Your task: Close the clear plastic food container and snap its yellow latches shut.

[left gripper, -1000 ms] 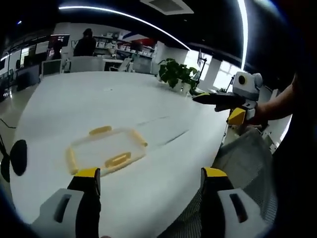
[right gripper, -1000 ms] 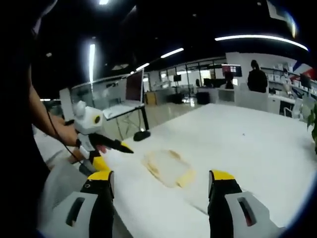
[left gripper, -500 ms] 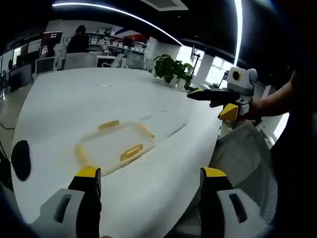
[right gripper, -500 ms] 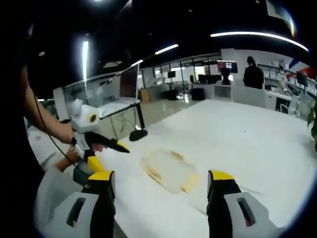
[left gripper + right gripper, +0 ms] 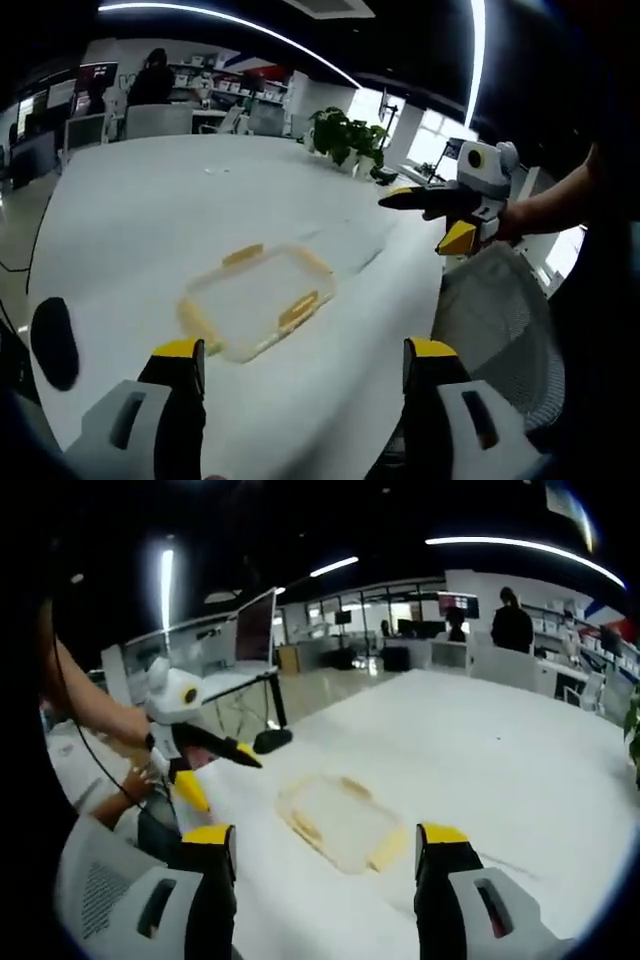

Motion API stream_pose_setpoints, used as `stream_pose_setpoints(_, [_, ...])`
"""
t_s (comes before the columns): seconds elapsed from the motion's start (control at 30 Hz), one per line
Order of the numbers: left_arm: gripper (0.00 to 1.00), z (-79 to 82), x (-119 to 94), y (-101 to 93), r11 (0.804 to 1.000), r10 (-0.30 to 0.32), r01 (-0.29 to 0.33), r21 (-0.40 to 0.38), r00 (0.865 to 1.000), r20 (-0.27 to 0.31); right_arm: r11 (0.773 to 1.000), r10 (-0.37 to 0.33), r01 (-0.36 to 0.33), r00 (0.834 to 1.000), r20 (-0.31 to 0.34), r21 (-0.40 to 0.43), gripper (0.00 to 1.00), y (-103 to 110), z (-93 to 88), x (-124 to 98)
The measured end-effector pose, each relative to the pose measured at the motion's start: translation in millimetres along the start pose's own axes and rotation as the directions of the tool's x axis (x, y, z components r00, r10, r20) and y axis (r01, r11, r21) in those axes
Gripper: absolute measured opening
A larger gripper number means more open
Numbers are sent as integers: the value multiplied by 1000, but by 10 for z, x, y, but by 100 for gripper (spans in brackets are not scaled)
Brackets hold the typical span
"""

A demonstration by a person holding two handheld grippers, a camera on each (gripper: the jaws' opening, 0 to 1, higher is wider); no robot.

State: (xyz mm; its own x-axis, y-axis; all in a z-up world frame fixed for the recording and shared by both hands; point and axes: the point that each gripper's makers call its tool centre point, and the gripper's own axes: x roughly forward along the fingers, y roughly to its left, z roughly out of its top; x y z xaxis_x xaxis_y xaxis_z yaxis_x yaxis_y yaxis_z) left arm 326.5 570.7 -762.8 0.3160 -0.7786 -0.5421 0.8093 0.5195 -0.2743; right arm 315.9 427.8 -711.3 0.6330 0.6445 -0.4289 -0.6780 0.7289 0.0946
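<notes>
- Left gripper (image 5: 302, 375): two grey jaw bodies, each with a dark slot, capped by yellow pads on black fingers.
- Right gripper (image 5: 326, 855): same grey bodies, yellow tips, black inner faces.
- From outside, each gripper has a white housing, black pointed jaws and a yellow underside.
- Dark clothing at the frame edge.

My left gripper (image 5: 295, 375) has its jaws wide apart with nothing between them. My right gripper (image 5: 325, 860) is spread the same way, also holding nothing. In the left gripper view I see the right gripper held up at the right, my forearm (image 5: 555, 205) behind it.
</notes>
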Motion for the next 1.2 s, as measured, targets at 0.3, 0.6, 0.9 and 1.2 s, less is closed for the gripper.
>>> stream_pose_setpoints(0.3, [81, -1, 39, 112, 999, -30, 32, 41, 999, -40, 998, 11, -15, 998, -57, -67, 73, -71, -43, 129])
stream_pose_setpoints(0.6, [80, -37, 104, 254, 993, -54, 64, 101, 993, -101, 987, 38, -58, 990, -137, -147, 72, -174, -115, 303])
stream_pose_setpoints(0.9, [79, -24, 159, 443, 988, -49, 68, 136, 989, -140, 980, 71, -105, 977, -201, -166, 70, -235, -233, 452])
stream_pose_setpoints(1.2, [76, -59, 207, 538, 973, -55, 96, 209, 979, -196, 963, 87, -154, 954, -286, -220, 69, -326, -394, 543])
